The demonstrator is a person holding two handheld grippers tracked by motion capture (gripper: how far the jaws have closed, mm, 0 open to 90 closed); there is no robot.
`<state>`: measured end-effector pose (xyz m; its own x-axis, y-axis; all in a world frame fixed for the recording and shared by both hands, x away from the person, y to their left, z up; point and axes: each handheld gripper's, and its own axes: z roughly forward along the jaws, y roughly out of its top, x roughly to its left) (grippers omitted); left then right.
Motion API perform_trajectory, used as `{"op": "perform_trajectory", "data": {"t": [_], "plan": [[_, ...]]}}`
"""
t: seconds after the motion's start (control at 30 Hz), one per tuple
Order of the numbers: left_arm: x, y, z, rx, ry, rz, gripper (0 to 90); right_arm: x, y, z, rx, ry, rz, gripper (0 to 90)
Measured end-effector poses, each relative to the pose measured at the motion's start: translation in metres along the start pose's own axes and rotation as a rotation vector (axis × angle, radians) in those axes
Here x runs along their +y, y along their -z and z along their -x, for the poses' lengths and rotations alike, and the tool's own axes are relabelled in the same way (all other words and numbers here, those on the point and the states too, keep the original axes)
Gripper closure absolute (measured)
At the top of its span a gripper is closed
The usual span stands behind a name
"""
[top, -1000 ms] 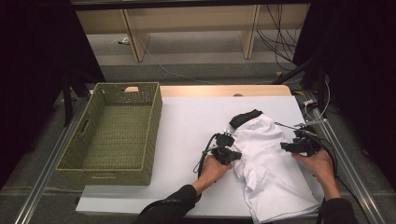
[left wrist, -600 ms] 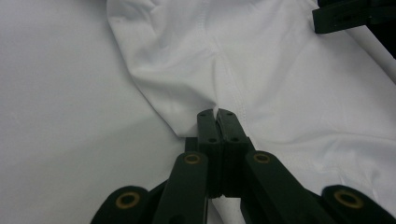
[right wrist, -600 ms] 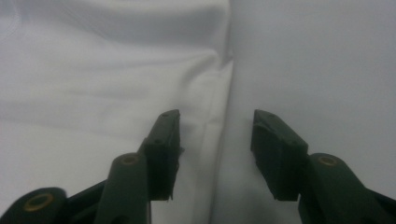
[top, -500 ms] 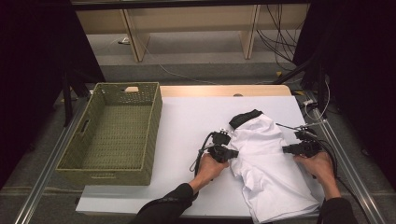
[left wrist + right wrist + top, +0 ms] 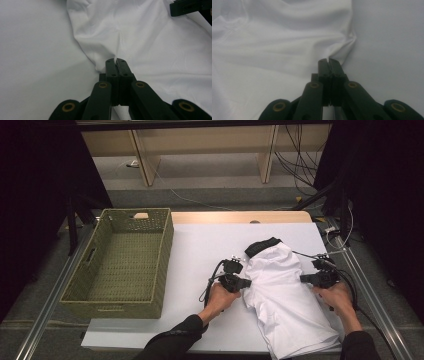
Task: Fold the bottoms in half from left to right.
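A white shirt [image 5: 285, 295] with a black collar [image 5: 261, 246] lies folded on the right half of the white table [image 5: 200, 245]. My left gripper [image 5: 246, 282] is shut on the shirt's left edge; in the left gripper view a pinch of white cloth [image 5: 115, 53] rises between the closed jaws of that gripper [image 5: 116, 60]. My right gripper [image 5: 303, 278] is shut on the shirt's right edge, and the right gripper view shows the fabric [image 5: 287, 40] gathered into folds at its closed tips [image 5: 328, 60]. The other gripper [image 5: 190, 7] shows at the top right of the left gripper view.
A green woven basket [image 5: 155, 270] stands empty on the left of the table. Black cables [image 5: 345, 250] trail off the right side. Wooden shelf legs [image 5: 142, 157] stand on the floor beyond the far edge.
Both grippers have drawn slightly toward the person, pulling the shirt's edges with them. The shirt's upper part has shifted a little nearer.
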<state>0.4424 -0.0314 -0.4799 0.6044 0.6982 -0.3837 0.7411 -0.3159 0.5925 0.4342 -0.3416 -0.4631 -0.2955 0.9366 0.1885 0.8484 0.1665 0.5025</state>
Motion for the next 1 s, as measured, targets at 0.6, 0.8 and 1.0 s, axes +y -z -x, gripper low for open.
{"op": "perform_trajectory", "data": {"t": [0.6, 0.8, 1.0], "plan": [[0.0, 0.003, -0.011, -0.028, 0.029, 0.002, 87.9, -0.005, 0.01, -0.012, -0.02, 0.021, 0.029, 58.8], [-0.001, 0.004, -0.013, -0.045, 0.048, 0.016, 85.3, -0.015, 0.028, -0.039, -0.006, 0.077, 0.097, 45.7], [0.0, 0.006, -0.014, -0.054, 0.053, 0.02, 82.3, -0.031, 0.041, -0.074, 0.049, 0.141, 0.126, 40.4]]}}
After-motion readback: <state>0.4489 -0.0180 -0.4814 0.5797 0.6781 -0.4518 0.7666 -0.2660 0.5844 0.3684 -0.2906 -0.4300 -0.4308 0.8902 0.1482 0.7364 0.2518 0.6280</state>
